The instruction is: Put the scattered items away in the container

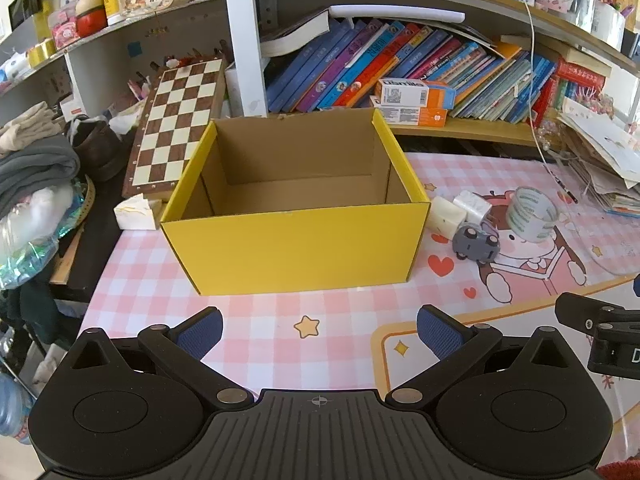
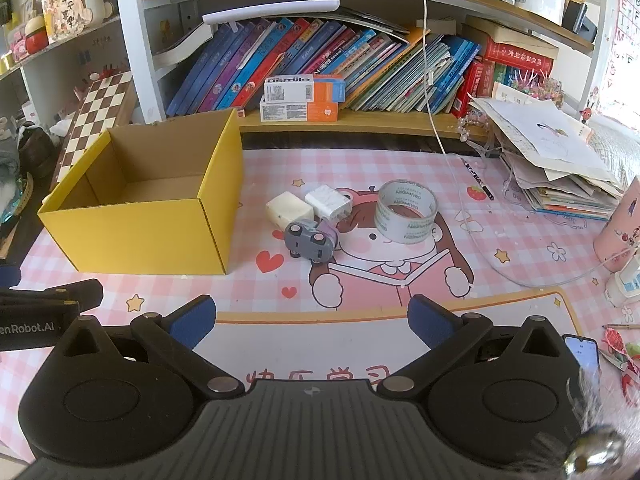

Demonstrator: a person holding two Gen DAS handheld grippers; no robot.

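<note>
yellow box [image 2: 152,232] open-topped, mat [image 2: 320,332] foreground clear

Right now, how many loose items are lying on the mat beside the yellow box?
4: two white chargers side by side, a grey toy car in front of them, and a tape roll to their right. The box looks empty.
</note>
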